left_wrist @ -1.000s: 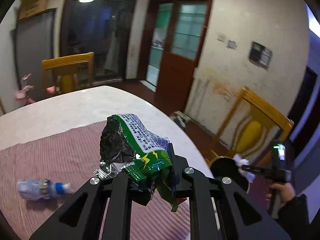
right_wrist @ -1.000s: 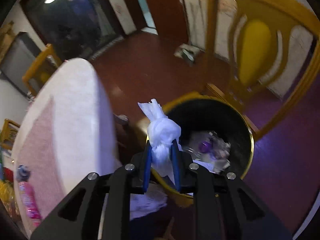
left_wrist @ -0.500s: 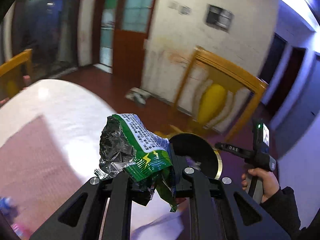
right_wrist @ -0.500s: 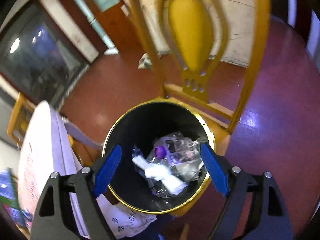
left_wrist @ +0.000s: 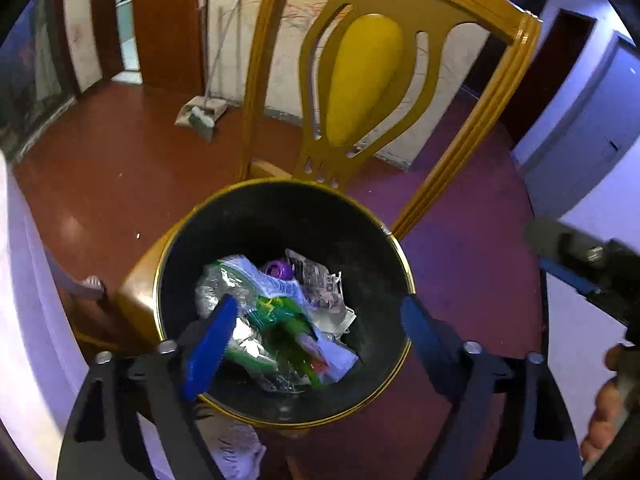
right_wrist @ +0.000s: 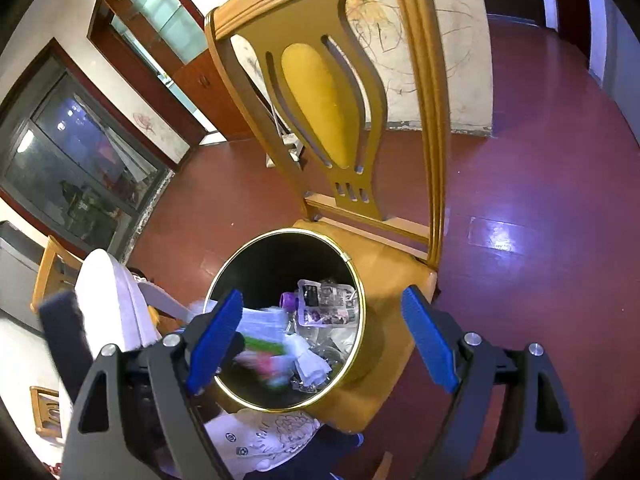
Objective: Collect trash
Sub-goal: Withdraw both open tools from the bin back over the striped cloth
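Both tools hang spread wide over the black gold-rimmed bin [left_wrist: 280, 216] on the yellow chair [right_wrist: 384, 264]: the left tool [left_wrist: 316, 332] has just let go, its green snack wrapper [left_wrist: 276, 312] among the bin's litter; the right tool [right_wrist: 324, 336] is empty. The desk [right_wrist: 100, 292] lies left.

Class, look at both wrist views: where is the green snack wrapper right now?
The green snack wrapper lies inside the black bin on the yellow chair's seat, on top of the other trash beside a purple cap, below the open left hand-held gripper.
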Available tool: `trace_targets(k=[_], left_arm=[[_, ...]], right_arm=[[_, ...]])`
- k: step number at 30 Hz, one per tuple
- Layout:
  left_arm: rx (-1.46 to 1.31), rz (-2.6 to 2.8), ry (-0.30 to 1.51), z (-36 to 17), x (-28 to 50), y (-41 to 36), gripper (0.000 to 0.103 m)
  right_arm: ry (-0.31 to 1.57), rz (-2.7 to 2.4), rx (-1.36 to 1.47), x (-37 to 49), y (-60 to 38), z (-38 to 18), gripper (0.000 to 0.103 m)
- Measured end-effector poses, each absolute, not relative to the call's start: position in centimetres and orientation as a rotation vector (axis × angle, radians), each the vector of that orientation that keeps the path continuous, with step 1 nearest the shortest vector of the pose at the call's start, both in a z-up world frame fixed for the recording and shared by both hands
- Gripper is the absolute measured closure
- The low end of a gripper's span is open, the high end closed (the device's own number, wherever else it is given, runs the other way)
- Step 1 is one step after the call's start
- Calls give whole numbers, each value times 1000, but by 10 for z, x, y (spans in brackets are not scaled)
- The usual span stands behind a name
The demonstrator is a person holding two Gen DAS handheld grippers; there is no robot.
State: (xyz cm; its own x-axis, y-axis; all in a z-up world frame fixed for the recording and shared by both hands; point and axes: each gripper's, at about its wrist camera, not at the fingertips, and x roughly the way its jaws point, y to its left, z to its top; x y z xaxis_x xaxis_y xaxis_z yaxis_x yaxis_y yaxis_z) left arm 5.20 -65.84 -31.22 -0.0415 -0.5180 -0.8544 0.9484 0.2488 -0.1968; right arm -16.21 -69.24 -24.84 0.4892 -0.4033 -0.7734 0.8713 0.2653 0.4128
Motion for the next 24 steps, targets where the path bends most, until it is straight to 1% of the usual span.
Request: trace_targets(k=[1,6,15,20,24], left_arm=[[535,-1281,1027,-313,51,-656,6],[540,-1271,987,-300,51,-652,6],[415,-1261,916,-252,68,-607,6],[411,-1166,721,-205,73,-550,6],[362,-1063,630,-171,83,-493,6]], right_arm=[[588,-938,942,-164,-693,-249,21],[562,-944,951,-168,-691,-248,21],[532,-906,917,-156,-674,-228,21],[487,-834,865,-135,-655,-203,21],[462,-741,802,-107,-629,-178,21]])
